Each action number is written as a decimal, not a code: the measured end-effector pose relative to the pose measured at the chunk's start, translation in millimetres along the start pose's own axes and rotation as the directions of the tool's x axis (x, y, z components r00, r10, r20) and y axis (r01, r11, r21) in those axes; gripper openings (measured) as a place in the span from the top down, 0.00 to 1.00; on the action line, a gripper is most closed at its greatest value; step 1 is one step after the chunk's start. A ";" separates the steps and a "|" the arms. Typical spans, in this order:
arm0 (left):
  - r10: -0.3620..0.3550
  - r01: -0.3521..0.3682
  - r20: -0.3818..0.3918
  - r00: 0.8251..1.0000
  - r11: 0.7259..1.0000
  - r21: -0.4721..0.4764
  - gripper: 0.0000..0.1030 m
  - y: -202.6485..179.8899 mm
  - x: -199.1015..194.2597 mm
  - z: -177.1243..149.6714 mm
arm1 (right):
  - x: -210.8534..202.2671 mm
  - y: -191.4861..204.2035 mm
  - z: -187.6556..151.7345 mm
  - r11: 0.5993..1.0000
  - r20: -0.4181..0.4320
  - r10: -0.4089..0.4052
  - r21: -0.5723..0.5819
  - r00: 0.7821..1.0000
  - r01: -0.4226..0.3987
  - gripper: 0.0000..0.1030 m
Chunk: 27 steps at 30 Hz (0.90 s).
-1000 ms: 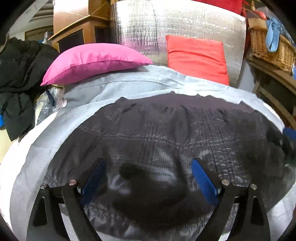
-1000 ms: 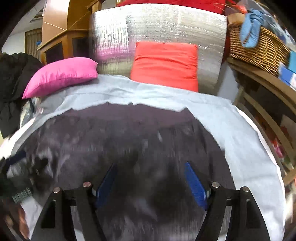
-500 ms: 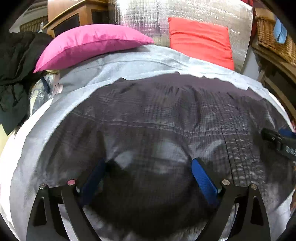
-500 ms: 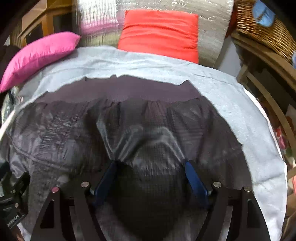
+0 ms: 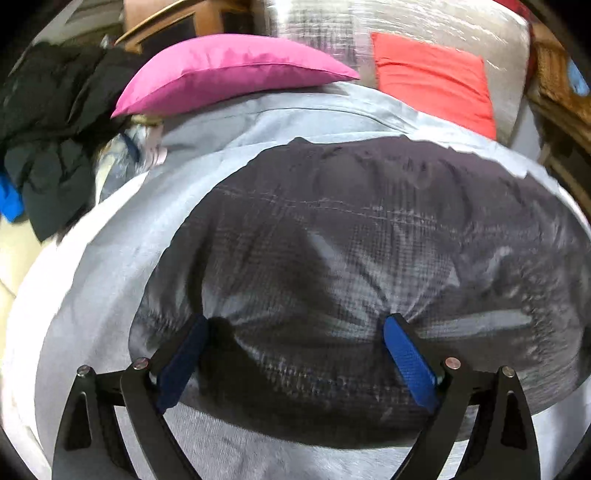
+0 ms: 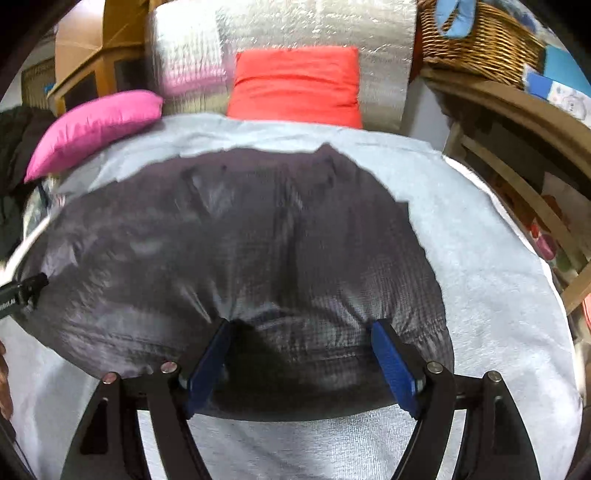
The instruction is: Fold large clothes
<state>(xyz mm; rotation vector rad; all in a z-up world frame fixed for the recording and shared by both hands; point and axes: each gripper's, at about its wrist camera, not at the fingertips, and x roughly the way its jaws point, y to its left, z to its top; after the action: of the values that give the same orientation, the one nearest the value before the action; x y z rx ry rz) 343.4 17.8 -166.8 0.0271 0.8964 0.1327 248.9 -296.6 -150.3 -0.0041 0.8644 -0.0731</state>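
A dark grey checked garment (image 5: 351, 258) lies spread on a light grey blanket (image 5: 110, 280); it also shows in the right wrist view (image 6: 240, 258). My left gripper (image 5: 295, 325) is open, its blue-padded fingers wide apart and pressing into the garment's near fold, with cloth bunched between them. My right gripper (image 6: 299, 328) is open the same way on the garment's near right part. The near edge of the garment is doubled over, with bare blanket in front of it. The left gripper's tip shows at the left edge of the right wrist view (image 6: 22, 291).
A pink pillow (image 5: 229, 70) and a red pillow (image 5: 432, 77) lie at the far end against a silver foil mat (image 6: 295, 26). Dark clothes (image 5: 44, 140) are piled at the left. A wicker basket (image 6: 476, 40) sits on wooden shelves (image 6: 517, 122) at the right.
Both grippers have pulled back toward the near side, dragging the garment's edge with them. The garment now looks shorter and folded over, with bare blanket showing below it.
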 end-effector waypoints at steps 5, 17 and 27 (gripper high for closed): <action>-0.132 0.132 0.057 0.990 0.991 0.008 0.07 22.5 -29.2 19.1 | -13.2 -15.5 14.3 0.996 -0.003 0.077 0.042 0.997 -0.077 0.20; -0.457 0.397 -0.223 0.861 0.878 -0.266 0.03 94.4 83.1 61.6 | 81.4 -151.1 64.0 0.766 -0.120 0.519 0.504 0.846 -0.399 0.03; -0.403 0.378 -0.170 0.899 0.912 -0.161 0.81 73.9 17.3 84.7 | 46.5 -95.0 107.0 0.864 -0.177 0.466 0.303 0.867 -0.402 0.84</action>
<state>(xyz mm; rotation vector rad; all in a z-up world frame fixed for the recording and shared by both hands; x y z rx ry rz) 412.5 96.0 -121.5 -0.2878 1.0760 -0.1898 354.3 -397.2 -113.0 0.4560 1.0805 0.2494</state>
